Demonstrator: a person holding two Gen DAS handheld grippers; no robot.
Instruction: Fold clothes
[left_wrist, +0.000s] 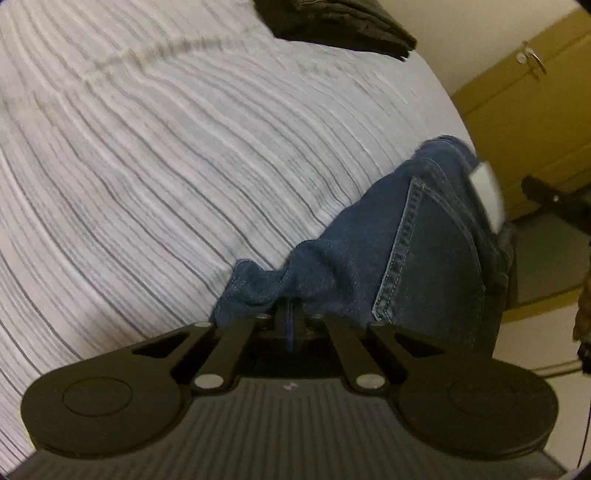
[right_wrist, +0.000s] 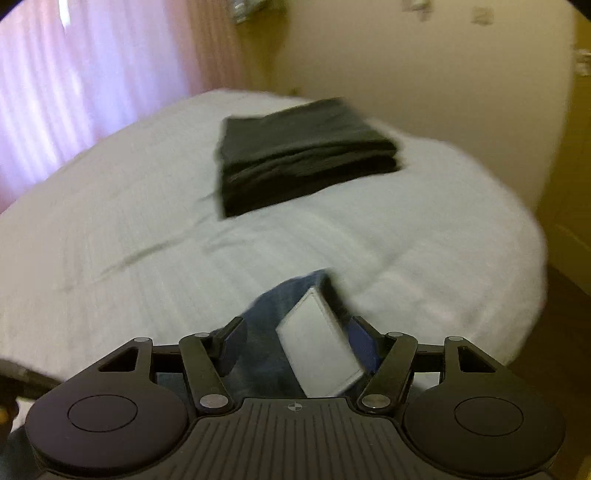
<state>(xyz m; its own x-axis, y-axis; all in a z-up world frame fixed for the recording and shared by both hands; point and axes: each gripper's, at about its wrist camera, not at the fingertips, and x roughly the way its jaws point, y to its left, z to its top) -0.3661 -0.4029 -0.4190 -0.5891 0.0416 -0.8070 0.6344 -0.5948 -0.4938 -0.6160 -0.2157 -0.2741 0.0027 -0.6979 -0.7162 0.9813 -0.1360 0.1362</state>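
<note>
Blue denim jeans, coarse-woven with pale double stitching around a pocket, lie bunched at the near edge of the bed, whose white cover is ribbed with thin grey stripes. Their length runs from the left tongs, pinched together on a crumpled fold, away to the right. A blank pale label sits on the denim between the spread right tongs, whose pads press nothing. Folded dark clothes are stacked farther back
</note>
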